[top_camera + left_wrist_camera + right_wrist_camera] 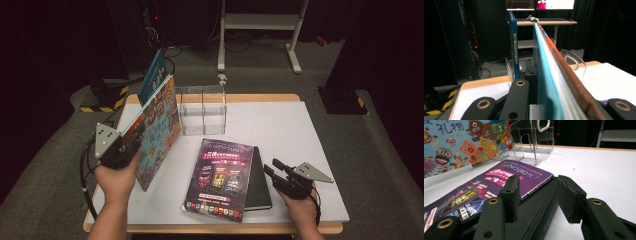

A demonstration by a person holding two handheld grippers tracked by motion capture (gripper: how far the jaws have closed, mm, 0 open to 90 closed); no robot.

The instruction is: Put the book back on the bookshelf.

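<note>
- Picture book (159, 131), thin and wide, is standing tilted on its lower edge at the left of the high view, just in front of the clear rack (202, 110); the left gripper (131, 141) is clamping it at the near edge, jaws closed tight on the covers.
- In the left gripper view the book (549, 82) is running edge-on up the middle of the frame, teal cover on one side, orange-brown on the other.
- Judging by that long span beyond the pinch, it is likely bending and swaying: light, but floppy, with glossy covers that could slip.
- A hold nearer the spine or lower corner would probably be steadying it better while it is steered into a slot of the rack.
- Right gripper (274, 172) is resting at the lower right of the high view, jaws partly open and holding nothing, straddling the edge of the black notebook (541, 202).
- Purple magazine (220, 179) is lying flat at lower centre, overlapping the notebook; it looks just as limp.
</note>
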